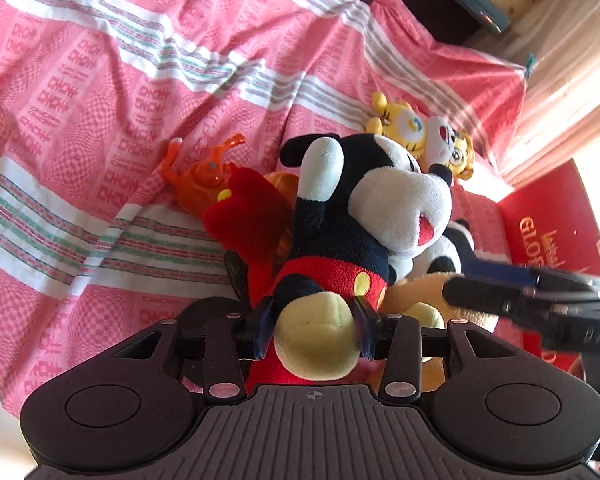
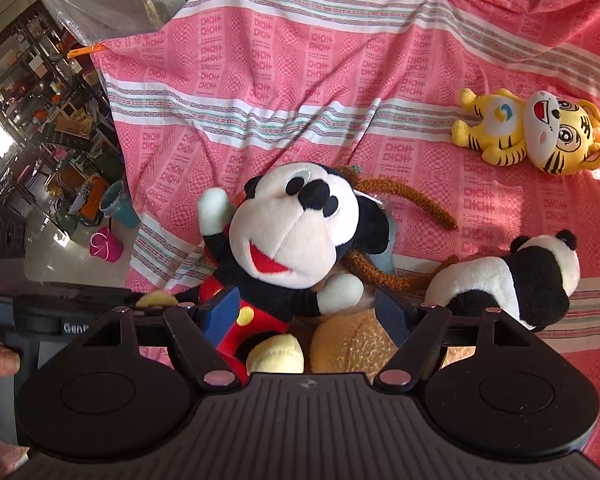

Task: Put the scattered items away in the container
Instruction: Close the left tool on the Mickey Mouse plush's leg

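**Left gripper pinching the Mickey plush by its foot**

Your left gripper [image 1: 314, 322] has its two blue fingers pressed against either side of one yellow foot of the Mickey Mouse plush [image 1: 356, 216], so the toy is pinched there. Your right gripper [image 2: 306, 312] has its fingers spread wide; Mickey's [image 2: 296, 232] red shorts and a tan plush [image 2: 352, 344] sit between them, and you cannot tell whether either pad is touching fabric.

Mickey lies on top of a heap of toys on the pink patterned cloth [image 1: 100, 100]. Under and beside it are a red plush piece [image 1: 248, 216] and an orange plastic toy [image 1: 208, 168] on the left wrist view's left. A panda plush [image 2: 516, 280] lies just beside the heap, and a yellow tiger plush [image 2: 532, 132] lies apart from it, farther up the cloth. A red box [image 1: 548, 224] with gold lettering sits at the cloth's edge, near your right gripper [image 1: 488, 284].
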Demonstrator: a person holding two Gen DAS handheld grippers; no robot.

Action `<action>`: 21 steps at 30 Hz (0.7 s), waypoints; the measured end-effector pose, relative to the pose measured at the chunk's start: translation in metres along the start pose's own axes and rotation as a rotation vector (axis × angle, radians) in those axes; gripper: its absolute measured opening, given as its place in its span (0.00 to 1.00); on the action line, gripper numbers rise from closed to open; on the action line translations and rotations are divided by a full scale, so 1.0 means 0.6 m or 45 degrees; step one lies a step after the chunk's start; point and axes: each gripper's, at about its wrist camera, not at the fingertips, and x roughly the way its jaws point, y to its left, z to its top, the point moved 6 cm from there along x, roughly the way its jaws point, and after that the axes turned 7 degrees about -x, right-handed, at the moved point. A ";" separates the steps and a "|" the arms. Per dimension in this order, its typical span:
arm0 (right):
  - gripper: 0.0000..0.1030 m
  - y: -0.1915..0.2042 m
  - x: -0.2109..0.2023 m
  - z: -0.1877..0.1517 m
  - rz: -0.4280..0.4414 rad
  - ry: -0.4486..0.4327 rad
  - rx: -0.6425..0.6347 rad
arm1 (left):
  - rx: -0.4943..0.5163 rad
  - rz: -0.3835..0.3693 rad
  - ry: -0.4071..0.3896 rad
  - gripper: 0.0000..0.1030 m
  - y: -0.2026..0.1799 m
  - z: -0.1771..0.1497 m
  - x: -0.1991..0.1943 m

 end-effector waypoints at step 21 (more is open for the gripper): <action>0.34 0.052 0.056 -0.043 0.051 0.073 -0.067 | 0.218 0.109 -0.101 0.67 -0.031 0.072 -0.036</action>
